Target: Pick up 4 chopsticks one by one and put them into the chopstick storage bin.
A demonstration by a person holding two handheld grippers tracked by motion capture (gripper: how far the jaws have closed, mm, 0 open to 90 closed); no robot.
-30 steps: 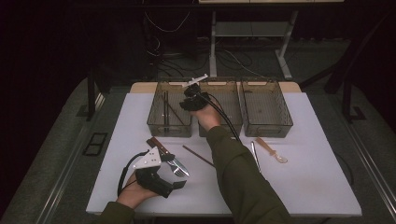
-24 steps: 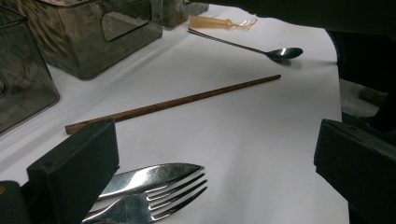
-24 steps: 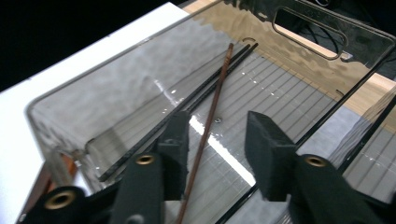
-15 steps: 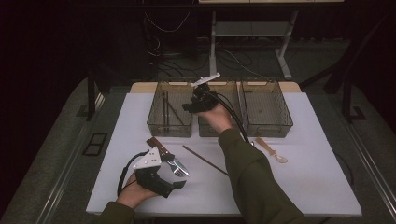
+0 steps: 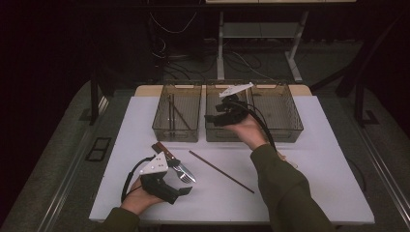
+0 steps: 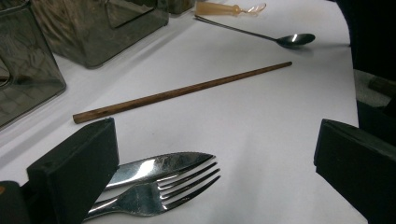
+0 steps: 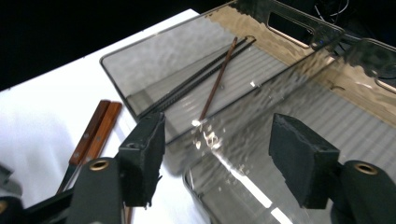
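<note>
chopstick [image 7: 217, 79] in bin – beyond open jaws

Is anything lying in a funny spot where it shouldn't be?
One brown chopstick lies alone, slanted across the white table, while its match is already in the left bin with two dark sticks. Otherwise nothing looks spilled or broken.

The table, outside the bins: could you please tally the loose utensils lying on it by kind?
Chopstick: 1
Knife: 1
Fork: 1
Metal spoon: 1
Tan-handled utensil, too cut off to tell its kind: 1
Total: 5
</note>
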